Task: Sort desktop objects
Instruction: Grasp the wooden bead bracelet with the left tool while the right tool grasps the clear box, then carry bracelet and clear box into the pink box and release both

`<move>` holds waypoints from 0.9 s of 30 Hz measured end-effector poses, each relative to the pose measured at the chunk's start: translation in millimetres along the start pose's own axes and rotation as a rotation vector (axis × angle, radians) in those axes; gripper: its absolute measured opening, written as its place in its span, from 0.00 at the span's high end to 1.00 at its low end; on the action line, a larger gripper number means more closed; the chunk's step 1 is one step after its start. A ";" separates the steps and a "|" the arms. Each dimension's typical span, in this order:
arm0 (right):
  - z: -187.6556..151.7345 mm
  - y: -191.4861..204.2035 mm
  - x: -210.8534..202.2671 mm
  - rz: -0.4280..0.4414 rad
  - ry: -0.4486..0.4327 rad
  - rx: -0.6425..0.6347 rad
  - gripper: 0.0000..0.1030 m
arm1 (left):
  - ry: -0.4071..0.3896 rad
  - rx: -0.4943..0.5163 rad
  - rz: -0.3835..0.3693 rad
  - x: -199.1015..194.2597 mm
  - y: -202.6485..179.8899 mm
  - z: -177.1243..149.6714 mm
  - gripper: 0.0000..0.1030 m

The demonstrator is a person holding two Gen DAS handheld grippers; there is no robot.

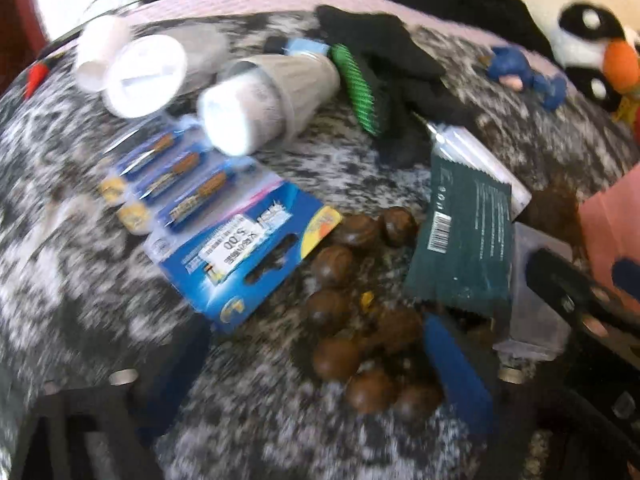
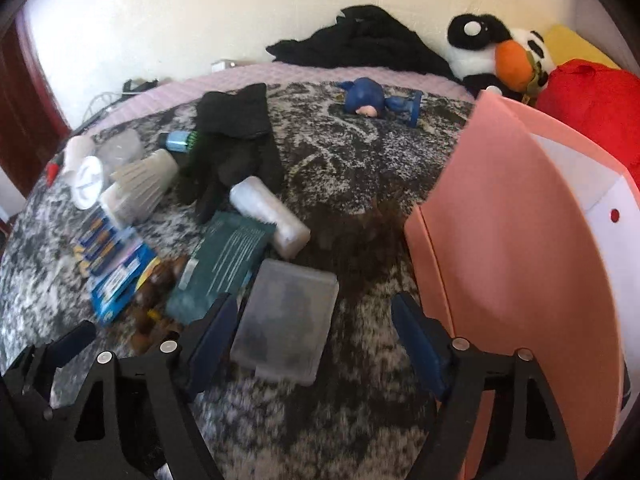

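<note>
My left gripper (image 1: 320,364) stands open low over a cluster of brown round nuts (image 1: 332,268) on the mottled rug (image 1: 80,264), several of them between its blue pads without being pressed. A blue battery pack (image 1: 224,236) lies just left of the nuts and a dark green packet (image 1: 464,236) just right. My right gripper (image 2: 316,336) is open above a clear plastic box (image 2: 284,320). Its left finger (image 2: 216,332) is beside the box's left edge; its right finger is well clear. The left gripper's finger (image 2: 68,340) shows at the lower left.
A tall pink storage box (image 2: 512,260) stands close on the right. Farther back lie a black glove (image 2: 236,140), a grey ribbed cup (image 2: 140,184), a white lid (image 2: 88,180), a white roll (image 2: 272,212) and a blue figurine (image 2: 376,102). A plush panda (image 2: 492,52) sits behind.
</note>
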State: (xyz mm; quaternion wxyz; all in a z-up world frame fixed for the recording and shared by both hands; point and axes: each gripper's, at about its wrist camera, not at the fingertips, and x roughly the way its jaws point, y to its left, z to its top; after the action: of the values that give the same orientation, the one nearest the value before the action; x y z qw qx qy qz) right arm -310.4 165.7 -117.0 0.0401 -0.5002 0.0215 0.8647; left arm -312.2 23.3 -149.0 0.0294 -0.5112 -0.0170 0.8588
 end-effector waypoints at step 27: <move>-42.9 3.8 -0.3 0.129 0.153 -0.097 0.46 | 0.058 0.052 0.051 -46.4 25.9 -49.0 0.62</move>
State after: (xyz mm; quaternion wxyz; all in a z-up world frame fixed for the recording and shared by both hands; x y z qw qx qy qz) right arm -273.6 158.6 -138.1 -0.0417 -0.5638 0.0145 0.8247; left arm -247.8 -5.7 -133.2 0.0213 -0.5353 0.0194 0.8442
